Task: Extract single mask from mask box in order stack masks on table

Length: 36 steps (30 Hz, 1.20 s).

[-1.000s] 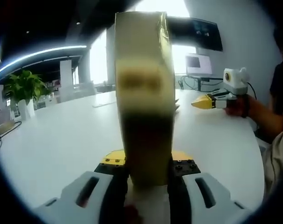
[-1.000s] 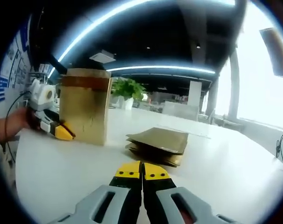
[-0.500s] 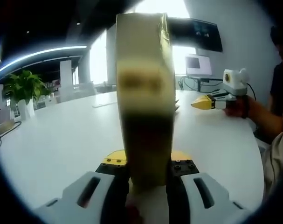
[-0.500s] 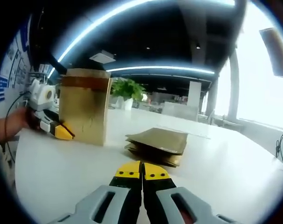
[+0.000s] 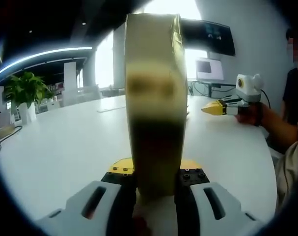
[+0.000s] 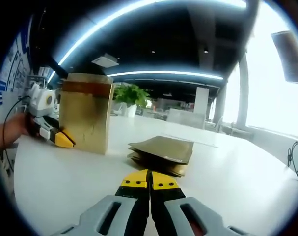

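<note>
Mask box (image 5: 153, 98): held upright on white worktop (image 5: 65, 147), pinched betw. jaws of left tool (image 5: 156, 183). Right tool (image 6: 149, 181): jaws pressed together, nothing held. Mask stack (image 6: 161, 155): laid flat on worktop near box.

Open white counter (image 6: 247, 182) ahead; only the upright tan cardboard box (image 6: 85, 113) and flat gold pouch stack (image 6: 162, 153) block passage.

- Strong daylight comes from the far windows (image 5: 168, 7) and burns them out to plain white.
- Curved ceiling light strips (image 6: 163, 73) glow bright against a dark ceiling.
- The mask box (image 5: 153, 98), very near the lens, is blurred and backlit.
- The white table (image 6: 237, 187) reflects the light softly, with faint shadows.
- Straight lines bend towards the edges.
</note>
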Motion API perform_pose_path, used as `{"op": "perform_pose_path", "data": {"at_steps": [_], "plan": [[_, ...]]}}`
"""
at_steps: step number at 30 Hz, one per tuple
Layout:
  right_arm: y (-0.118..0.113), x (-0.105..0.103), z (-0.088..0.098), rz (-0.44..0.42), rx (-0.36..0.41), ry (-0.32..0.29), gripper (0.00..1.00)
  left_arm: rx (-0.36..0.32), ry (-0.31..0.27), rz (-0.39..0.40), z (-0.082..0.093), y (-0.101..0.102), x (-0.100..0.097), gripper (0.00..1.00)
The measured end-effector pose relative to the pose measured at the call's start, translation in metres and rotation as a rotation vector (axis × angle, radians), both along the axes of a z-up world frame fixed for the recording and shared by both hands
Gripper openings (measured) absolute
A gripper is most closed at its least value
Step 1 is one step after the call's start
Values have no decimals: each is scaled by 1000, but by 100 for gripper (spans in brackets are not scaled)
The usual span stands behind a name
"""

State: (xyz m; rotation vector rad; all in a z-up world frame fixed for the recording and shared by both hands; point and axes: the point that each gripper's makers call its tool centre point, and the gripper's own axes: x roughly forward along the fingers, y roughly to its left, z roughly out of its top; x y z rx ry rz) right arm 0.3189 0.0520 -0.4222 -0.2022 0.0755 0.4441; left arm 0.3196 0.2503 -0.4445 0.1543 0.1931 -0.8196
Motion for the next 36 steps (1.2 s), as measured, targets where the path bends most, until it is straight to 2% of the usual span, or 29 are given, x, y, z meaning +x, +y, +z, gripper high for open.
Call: {"op": "perform_pose_path", "data": {"at_steps": [11, 14, 30, 36], "plan": [[-4, 5, 4, -12, -10, -3, 0, 0, 0, -1, -1, 2, 2, 20], [5, 0, 10, 3, -9, -9, 0, -1, 1, -2, -1, 3, 3, 20], [36, -10, 65, 102, -38, -104, 0, 0, 2, -1, -1, 2, 2, 20], [43, -4, 84, 126, -102, -146, 0, 2, 1, -1, -1, 0, 0, 20]]}}
